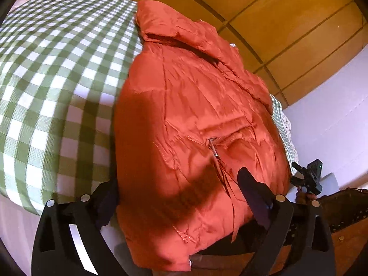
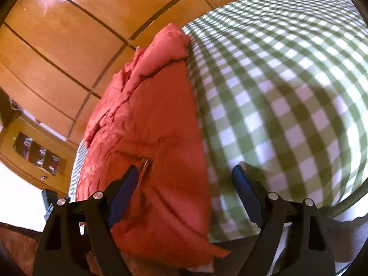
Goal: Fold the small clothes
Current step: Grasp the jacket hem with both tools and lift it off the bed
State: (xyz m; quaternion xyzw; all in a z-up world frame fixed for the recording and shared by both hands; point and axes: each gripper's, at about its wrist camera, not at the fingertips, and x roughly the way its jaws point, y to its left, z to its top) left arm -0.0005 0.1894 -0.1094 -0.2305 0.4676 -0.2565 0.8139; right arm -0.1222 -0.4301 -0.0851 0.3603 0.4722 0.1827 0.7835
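A bed covered with a green-and-white checked sheet (image 1: 53, 73) fills much of both views. Behind it a wall of glossy orange-brown wooden panels (image 2: 69, 34), divided by dark seams, is seen, with bright light reflected off the upper panels. A pale wall (image 1: 333, 119) is seen at the right of the left wrist view. A low wooden unit (image 2: 39, 156) with small items in its recess is seen beside the bed.

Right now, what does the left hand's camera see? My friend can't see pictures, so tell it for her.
An orange-red puffy jacket lies on a bed with a green-and-white checked sheet. The left gripper is open, its two dark fingers straddling the jacket's near end. Wooden cupboard doors stand behind the bed.
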